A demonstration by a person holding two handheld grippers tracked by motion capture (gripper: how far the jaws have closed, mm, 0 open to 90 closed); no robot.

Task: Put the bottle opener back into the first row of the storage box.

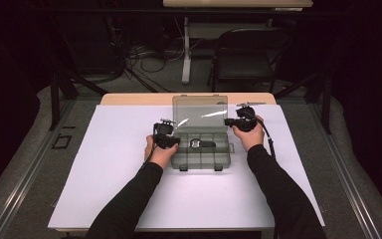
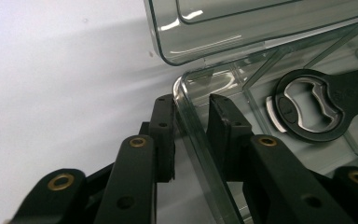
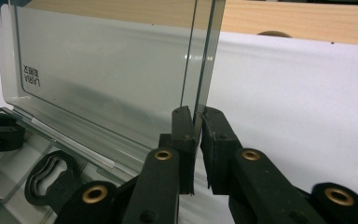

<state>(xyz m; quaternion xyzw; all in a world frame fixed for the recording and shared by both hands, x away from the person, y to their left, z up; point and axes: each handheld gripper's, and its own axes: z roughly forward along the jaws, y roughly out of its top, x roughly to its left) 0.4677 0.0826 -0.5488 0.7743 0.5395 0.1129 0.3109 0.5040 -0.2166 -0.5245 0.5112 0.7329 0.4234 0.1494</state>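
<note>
A smoky clear compartment box (image 1: 201,163) lies on the white table top, its lid (image 1: 200,107) standing up at the back. A black bottle opener (image 1: 201,144) (image 2: 310,105) (image 3: 51,179) rests in one middle compartment. My left gripper (image 1: 177,142) (image 2: 191,109) straddles the box's left wall (image 2: 200,149); the left pad sits close to the wall and the right pad stands off it, so the jaws are open. My right gripper (image 1: 227,121) (image 3: 196,114) is shut on the lid's right side edge (image 3: 200,56), which runs down between its pads.
The white sheet (image 1: 124,169) covers a wooden table whose far edge (image 1: 129,98) shows behind the box. Beyond it stand a black chair (image 1: 248,55), a table leg (image 1: 185,50) and loose cables (image 1: 144,57) on the floor. Both sleeved forearms come in from the bottom.
</note>
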